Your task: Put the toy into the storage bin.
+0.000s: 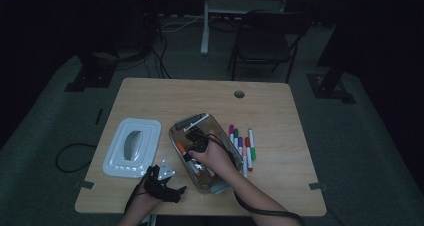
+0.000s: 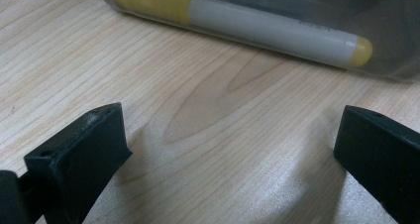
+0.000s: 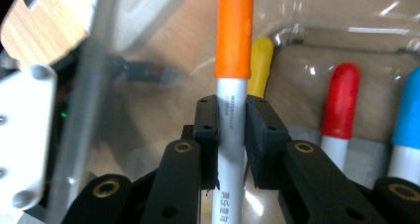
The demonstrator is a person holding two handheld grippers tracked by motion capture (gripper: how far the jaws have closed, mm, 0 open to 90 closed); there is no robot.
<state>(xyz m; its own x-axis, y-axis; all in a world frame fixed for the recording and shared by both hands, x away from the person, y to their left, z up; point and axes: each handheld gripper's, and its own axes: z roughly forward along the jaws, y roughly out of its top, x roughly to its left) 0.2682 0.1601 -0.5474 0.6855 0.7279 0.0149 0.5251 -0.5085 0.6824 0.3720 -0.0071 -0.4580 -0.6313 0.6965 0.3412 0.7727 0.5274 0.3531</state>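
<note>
My right gripper [image 3: 232, 130] clamps one orange marker [image 3: 233, 60] inside the box [image 1: 176, 131]; three markers beyond: yellow, red, blue. Left gripper [image 2: 230, 149] wide open, empty. Five markers [image 1: 242, 147] right of it.

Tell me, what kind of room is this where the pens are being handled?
Probably a dim lab or recording studio, not a home. A lone wooden table stands on grey carpet, with dark equipment stands, loose cables and an empty folding chair behind it. A person works there with hand-held grippers, packing marker pens.
</note>
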